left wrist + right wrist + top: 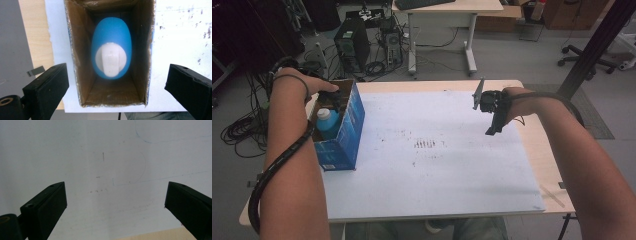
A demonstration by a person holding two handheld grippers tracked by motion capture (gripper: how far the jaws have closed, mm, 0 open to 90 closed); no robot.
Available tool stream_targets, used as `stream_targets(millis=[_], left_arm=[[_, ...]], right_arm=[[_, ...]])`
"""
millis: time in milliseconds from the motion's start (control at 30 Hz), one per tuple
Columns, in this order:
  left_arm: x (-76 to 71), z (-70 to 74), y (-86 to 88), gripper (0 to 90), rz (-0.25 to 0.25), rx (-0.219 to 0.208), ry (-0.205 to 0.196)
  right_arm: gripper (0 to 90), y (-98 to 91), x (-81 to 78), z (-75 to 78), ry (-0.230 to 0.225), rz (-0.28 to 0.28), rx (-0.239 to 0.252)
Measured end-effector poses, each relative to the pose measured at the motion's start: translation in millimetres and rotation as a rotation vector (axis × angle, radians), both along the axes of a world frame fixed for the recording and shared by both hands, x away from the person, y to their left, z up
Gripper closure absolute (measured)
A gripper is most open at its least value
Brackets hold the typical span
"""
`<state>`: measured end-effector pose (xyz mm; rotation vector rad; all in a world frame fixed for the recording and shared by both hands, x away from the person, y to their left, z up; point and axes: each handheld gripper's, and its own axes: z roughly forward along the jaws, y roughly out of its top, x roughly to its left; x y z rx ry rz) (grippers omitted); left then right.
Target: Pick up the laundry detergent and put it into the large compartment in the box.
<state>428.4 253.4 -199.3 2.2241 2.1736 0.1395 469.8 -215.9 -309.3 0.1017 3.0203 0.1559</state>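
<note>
A blue plastic bottle with a white cap is seen standing inside the blue-sided cardboard box; above the box, the left gripper is spread wide, empty. The right gripper, well apart from the box, is spread wide over the white board.

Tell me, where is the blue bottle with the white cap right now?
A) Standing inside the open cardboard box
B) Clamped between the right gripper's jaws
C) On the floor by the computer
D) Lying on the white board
A: the blue bottle stands inside the cardboard box, its white cap facing up, with the left gripper open above it.
</note>
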Motion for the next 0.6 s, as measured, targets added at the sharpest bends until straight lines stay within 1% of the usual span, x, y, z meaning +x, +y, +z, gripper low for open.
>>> stream_targets(millis=[133,300,400,500,600], left_arm=[[-1.6,8.9,-3.6,4.9,-0.014,0.008,-0.006],[-3.0,19.5,-13.2,5.0,-0.052,0.013,-0.018],[-2.8,25.3,-21.3,4.9,-0.087,0.013,-0.023],[-2.0,31.5,-32.5,4.9,-0.135,0.009,-0.032],[-1.3,36.0,-41.5,4.8,-0.171,0.014,-0.035]], right_arm=[[3.7,-0.3,-0.5,0.6,-0.001,0.002,0.003],[3.6,-1.0,-1.1,3.0,0.001,-0.006,-0.003],[3.6,-1.0,-1.1,4.9,0.0,-0.006,-0.004],[3.6,-0.4,-1.4,6.7,-0.002,-0.003,-0.008],[3.6,-0.3,-1.6,7.3,-0.003,-0.006,-0.008]])
